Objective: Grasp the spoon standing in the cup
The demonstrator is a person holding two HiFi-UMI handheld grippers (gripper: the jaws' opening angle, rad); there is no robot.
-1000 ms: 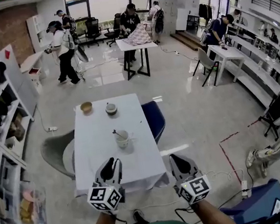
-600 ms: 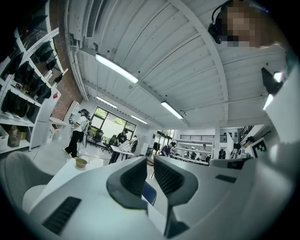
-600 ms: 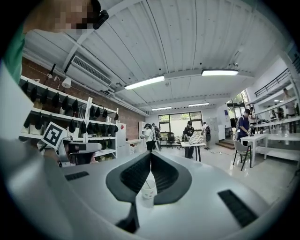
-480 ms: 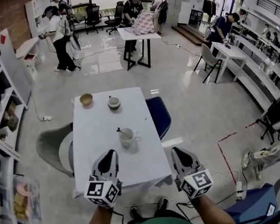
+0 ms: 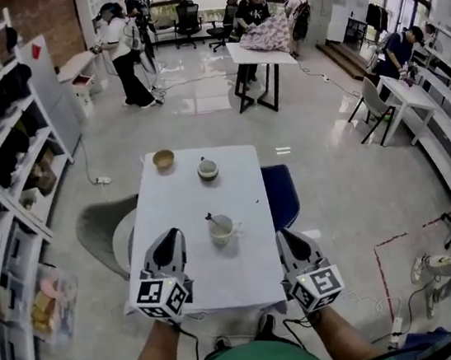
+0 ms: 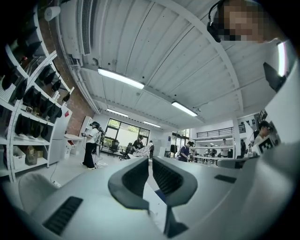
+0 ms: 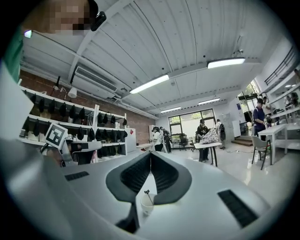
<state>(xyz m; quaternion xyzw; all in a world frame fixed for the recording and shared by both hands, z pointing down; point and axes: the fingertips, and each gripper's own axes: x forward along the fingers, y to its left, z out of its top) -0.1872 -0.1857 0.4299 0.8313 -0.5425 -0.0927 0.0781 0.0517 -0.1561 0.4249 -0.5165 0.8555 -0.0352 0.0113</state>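
Two empty grippers we hold at near edge of table [image 5: 251, 273] | left gripper [image 5: 171, 235] just closing tight, right gripper [image 5: 286, 235] closed | spoon [image 5: 212, 219] stands in cup [image 5: 222, 232] ahead between them, leaning left.

A white cup [image 5: 223, 231] is seen upright on the white table [image 5: 181, 210], just below the centre of the head view, with its handle turned to the right. 1 dark spoon [image 5: 212, 220] is stood inside it, leaned toward the upper left, its end raised above the rim
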